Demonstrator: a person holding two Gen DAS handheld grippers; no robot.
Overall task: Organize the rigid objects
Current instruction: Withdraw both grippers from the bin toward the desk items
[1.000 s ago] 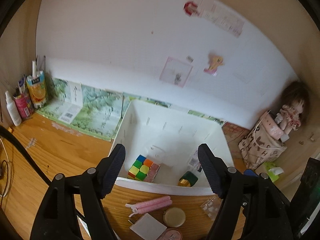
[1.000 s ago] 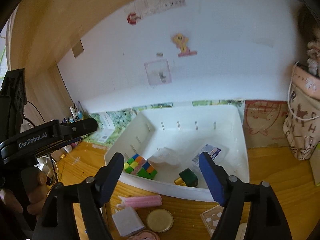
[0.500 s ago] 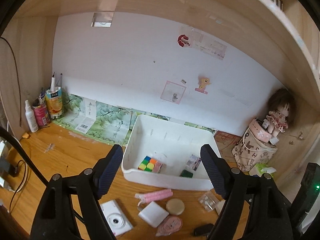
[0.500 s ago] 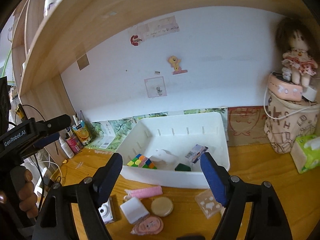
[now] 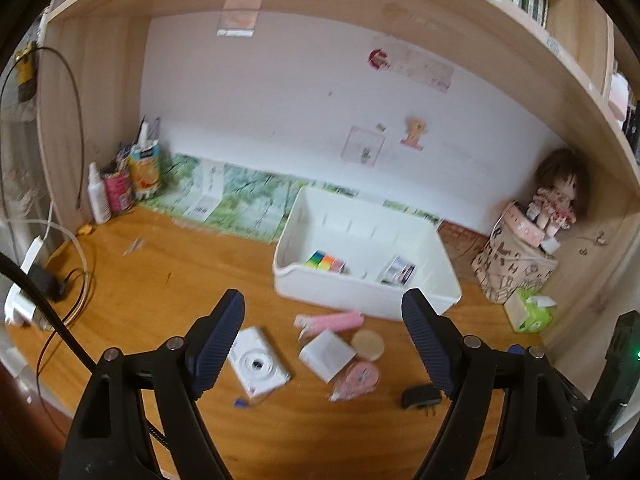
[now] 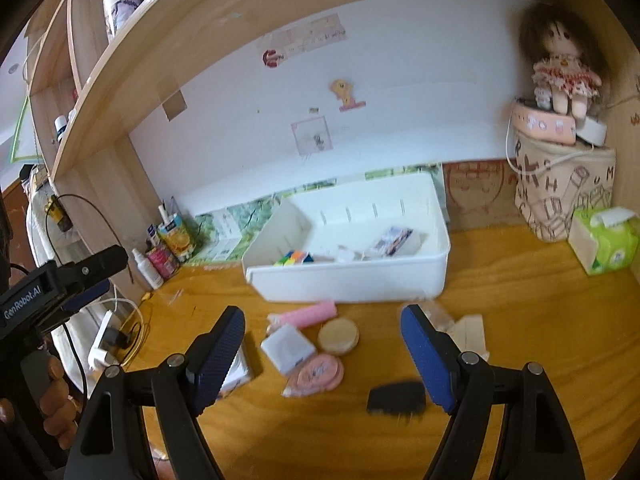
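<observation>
White bin and seven loose items on a wooden counter

One white bin (image 5: 366, 292) sits beyond both tongs, holding one colour cube (image 5: 325, 261) and one printed packet (image 5: 398, 270). Between the left tongs (image 5: 326, 344) and the bin lie one white camera (image 5: 258, 362), one pink roll (image 5: 330, 320), one white box (image 5: 326, 354), one round tin (image 5: 368, 345), one pink case (image 5: 358, 378) and one black comb (image 5: 420, 396). The right tongs (image 6: 322, 354) are nearest one clear packet (image 6: 466, 330). Both tongs gape wide, gripping nothing.

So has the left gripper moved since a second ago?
Yes. The left gripper has pulled back from the white bin: its fingers framed the bin's front rim then; now the bin sits farther off, beyond them.
</observation>
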